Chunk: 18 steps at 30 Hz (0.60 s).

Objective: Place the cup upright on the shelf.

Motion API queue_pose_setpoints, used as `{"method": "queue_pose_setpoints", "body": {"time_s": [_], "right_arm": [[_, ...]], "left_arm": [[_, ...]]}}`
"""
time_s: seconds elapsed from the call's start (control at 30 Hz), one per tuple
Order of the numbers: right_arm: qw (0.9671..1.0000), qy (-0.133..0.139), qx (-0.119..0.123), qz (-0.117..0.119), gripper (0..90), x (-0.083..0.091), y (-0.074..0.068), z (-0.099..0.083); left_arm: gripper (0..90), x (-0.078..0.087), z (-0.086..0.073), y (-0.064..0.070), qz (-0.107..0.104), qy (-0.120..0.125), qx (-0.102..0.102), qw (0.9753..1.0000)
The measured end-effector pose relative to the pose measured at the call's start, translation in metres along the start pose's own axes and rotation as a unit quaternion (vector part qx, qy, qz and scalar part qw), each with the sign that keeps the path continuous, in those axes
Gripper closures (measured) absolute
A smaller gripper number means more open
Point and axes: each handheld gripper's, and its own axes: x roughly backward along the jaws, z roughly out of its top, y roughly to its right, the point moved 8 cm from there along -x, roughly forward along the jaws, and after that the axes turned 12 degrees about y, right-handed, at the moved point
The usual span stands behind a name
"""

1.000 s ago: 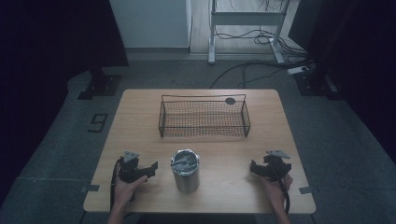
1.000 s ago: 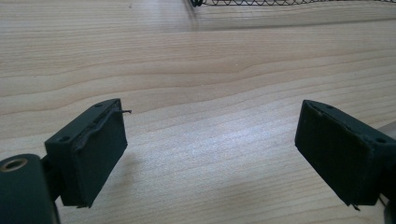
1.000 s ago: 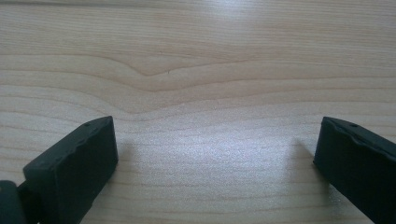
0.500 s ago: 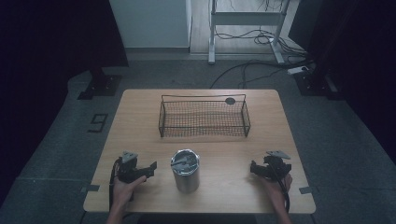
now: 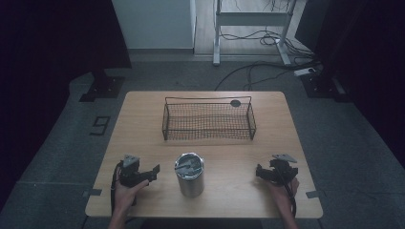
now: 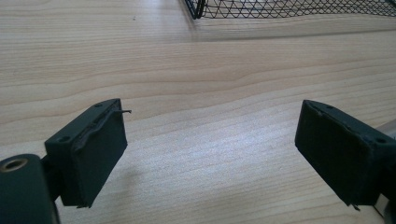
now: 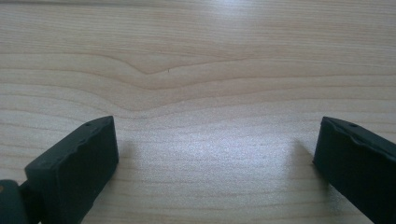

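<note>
Left gripper (image 5: 152, 172) and right gripper (image 5: 261, 172) flank the steel cup (image 5: 189, 174), fingers wide apart, holding nothing

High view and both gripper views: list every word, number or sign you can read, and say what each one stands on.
"9": a dark numeral on the grey floor, left of the table.
The metal cup, the wire basket, the left gripper and the right gripper carry no text that can be read.
The dark round spot behind the basket is too small to tell any marking.
</note>
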Motion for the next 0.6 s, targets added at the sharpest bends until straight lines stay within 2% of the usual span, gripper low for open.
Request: {"method": "queue_pose_setpoints", "body": {"time_s": [0.1, 0.43, 0.53, 0.6], "right_arm": [[1.0000, 0.000, 0.000, 0.000, 0.0, 0.000, 0.000, 0.000], [1.0000, 0.000, 0.000, 0.000, 0.0, 0.000, 0.000, 0.000], [1.0000, 0.000, 0.000, 0.000, 0.0, 0.000, 0.000, 0.000], [1.0000, 0.000, 0.000, 0.000, 0.0, 0.000, 0.000, 0.000]], "left_arm": [[9.0, 0.002, 0.002, 0.003, 0.000, 0.006, -0.002, 1.0000], [9.0, 0.020, 0.015, 0.011, -0.027, 0.027, -0.009, 0.9992], [9.0, 0.028, 0.017, 0.016, -0.033, 0.032, -0.012, 0.9989], [9.0, 0.036, 0.018, 0.024, -0.044, 0.036, -0.022, 0.9982]]}}
